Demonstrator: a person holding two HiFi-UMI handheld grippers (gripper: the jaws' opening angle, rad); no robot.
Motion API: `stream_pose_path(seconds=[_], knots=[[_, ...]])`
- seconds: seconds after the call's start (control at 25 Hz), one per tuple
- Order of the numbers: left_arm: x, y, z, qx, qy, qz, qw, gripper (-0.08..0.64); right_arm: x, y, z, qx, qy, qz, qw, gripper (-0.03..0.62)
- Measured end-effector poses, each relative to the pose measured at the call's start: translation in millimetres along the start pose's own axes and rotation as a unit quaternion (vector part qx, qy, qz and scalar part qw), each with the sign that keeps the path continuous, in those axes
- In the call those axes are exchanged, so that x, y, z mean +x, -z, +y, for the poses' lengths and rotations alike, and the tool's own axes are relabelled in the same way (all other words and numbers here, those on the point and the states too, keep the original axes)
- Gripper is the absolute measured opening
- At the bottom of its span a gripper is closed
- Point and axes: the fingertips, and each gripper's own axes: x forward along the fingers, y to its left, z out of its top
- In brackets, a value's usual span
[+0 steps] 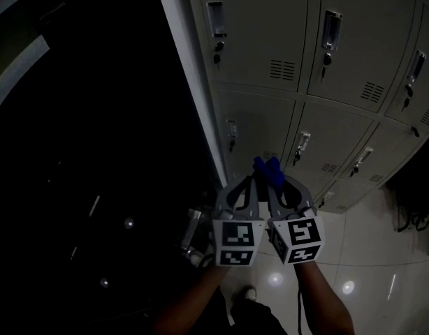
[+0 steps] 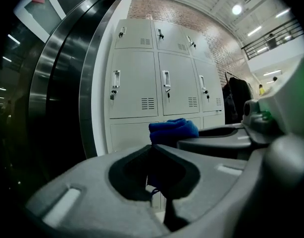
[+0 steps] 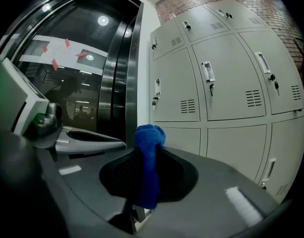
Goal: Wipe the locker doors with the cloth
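The grey locker doors [image 1: 270,33] fill the upper right of the head view, each with a handle, a lock and a vent. They also face me in the left gripper view [image 2: 137,83] and the right gripper view [image 3: 221,83]. A blue cloth [image 3: 148,162] stands bunched between the jaws of my right gripper [image 3: 148,150], which is shut on it. In the head view the cloth [image 1: 269,171] pokes up at the tip of the right gripper [image 1: 273,184], short of the lockers. My left gripper [image 1: 252,181] sits right beside it, jaws shut and empty [image 2: 151,147], with the cloth [image 2: 173,130] just past its tip.
A white frame post [image 1: 193,75] edges the lockers on the left, with dark curved glass [image 1: 82,152] beyond it. Glossy floor tiles [image 1: 368,257] lie below the lockers. Dark hanging items [image 1: 417,201] stand at the far right. The person's shoe [image 1: 248,293] shows below the grippers.
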Motion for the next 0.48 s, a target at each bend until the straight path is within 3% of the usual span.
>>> stream_pose_path(seconds=[0.2,0.48], knots=[[-10,24,-9,0.002,0.002,0.000,1.0000,0.003,-10,23,7,-0.001,-0.001,-0.001,1.000,0.057],[-34,-21,-18,0.003,0.005,0.003,1.0000,0.003,-34,-23,11,0.004,0.000,-0.001,1.000,0.057]])
